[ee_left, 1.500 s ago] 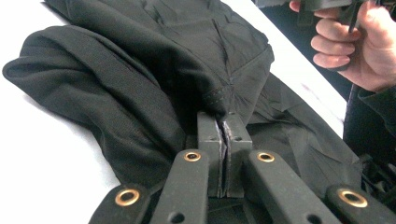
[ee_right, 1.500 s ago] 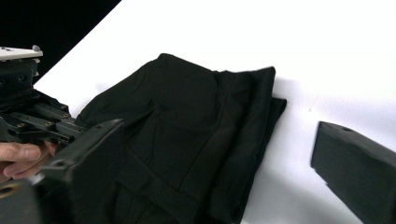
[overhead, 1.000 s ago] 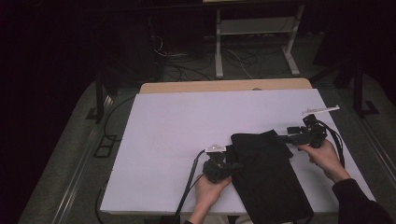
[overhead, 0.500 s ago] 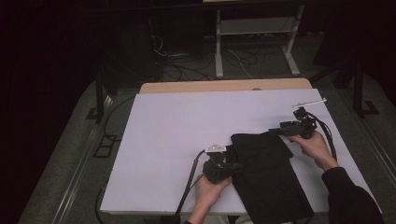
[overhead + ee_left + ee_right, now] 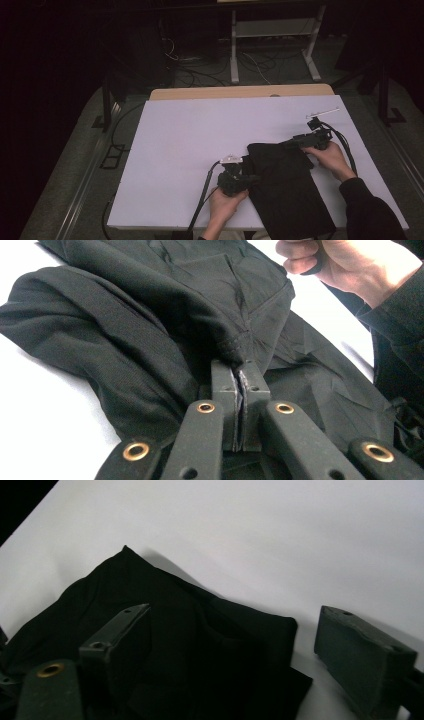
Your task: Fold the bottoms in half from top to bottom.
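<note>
Left gripper (image 5: 239, 390) pinches the black garment (image 5: 285, 185) while right gripper (image 5: 235, 655), jaws just narrowing yet empty, should straddle its far corner squarely before clamping.

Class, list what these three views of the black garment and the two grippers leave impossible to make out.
- High view: black garment, near end cut off by the bottom edge.
- Left gripper view: pinched fabric hidden between the shut fingers.
- Right gripper view: garment's folds lost in darkness; right finger cut off.
</note>
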{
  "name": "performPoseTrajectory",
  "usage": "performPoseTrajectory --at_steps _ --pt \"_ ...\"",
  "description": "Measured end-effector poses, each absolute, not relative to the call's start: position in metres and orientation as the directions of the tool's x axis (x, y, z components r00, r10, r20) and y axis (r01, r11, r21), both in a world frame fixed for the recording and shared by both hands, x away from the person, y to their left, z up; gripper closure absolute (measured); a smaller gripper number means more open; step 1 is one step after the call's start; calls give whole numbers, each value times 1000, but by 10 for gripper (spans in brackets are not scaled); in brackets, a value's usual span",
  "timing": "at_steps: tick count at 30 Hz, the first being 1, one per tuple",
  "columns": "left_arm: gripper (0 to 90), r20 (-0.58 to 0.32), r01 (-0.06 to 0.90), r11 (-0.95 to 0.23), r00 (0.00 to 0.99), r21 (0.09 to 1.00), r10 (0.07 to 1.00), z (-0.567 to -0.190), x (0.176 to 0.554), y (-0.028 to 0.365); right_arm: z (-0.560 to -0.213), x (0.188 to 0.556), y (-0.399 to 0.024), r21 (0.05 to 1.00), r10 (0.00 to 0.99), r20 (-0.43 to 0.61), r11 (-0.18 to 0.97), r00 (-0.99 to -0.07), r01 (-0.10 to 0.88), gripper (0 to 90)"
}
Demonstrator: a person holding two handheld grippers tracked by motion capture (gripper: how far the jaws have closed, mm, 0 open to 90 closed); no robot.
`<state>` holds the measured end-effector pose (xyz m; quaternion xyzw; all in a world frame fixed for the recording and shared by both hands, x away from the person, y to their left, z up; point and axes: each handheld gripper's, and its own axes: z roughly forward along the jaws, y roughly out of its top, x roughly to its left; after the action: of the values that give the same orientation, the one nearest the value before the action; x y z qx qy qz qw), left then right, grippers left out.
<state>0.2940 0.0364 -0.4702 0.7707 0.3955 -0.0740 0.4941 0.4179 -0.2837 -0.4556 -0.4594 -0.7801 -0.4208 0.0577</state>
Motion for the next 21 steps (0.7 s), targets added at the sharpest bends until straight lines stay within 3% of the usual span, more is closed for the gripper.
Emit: performPoseTrajectory --at_steps 11,13,14,21 --pt "870 -503 682 -201 677 703 537 -471 293 36 -456 417 -268 600 635 463 289 -619 746 317" --pt "870 -503 683 -202 677 702 537 -471 293 36 -453 415 -267 608 634 459 287 -622 740 446" --pt "870 -504 683 -201 676 702 537 -471 293 37 -453 415 -267 608 634 459 287 -622 740 446" --pt "871 -501 679 -197 678 707 538 -471 293 36 -452 413 -266 601 614 471 303 -633 740 669"
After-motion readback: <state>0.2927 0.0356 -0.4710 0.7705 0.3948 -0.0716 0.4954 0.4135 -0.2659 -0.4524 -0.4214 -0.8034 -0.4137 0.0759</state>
